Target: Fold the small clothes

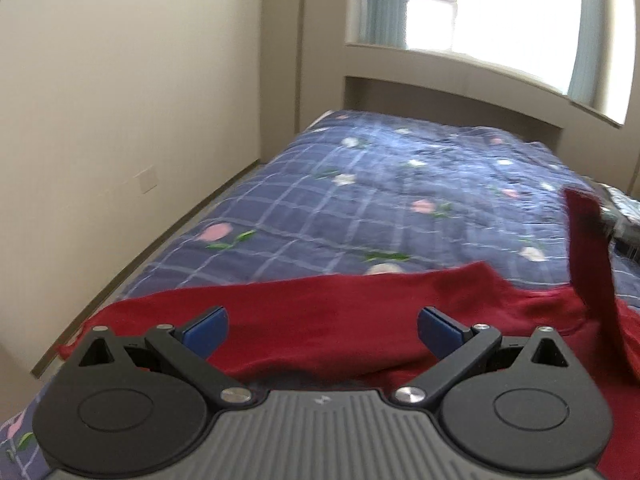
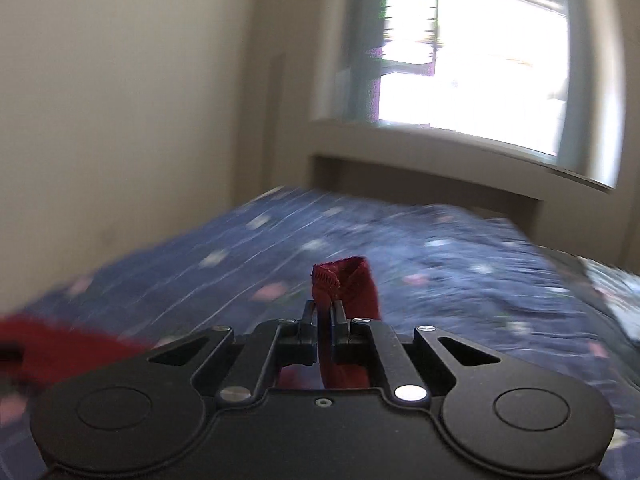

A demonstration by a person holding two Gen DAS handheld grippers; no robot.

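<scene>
on the blue floral bedspread (image 1: 360, 184), left gripper (image 1: 322, 332) fingers spread; right gripper (image 2: 325, 314) pinches red garment (image 2: 348, 284).

A dark red garment (image 1: 320, 320) lies spread across the near end of the bed (image 1: 360, 184), its far edge running roughly straight from left to right. On the right, 1 strip of it (image 1: 588, 256) rises steeply off the bed. In the right wrist view, a hemmed end of that red cloth (image 2: 344, 288) (its stitching shows along the edge) sticks up, bunched, between the closed fingers of the right claw (image 2: 325, 320). More red fabric (image 2: 60, 344), blurred, shows at the lower left.
</scene>
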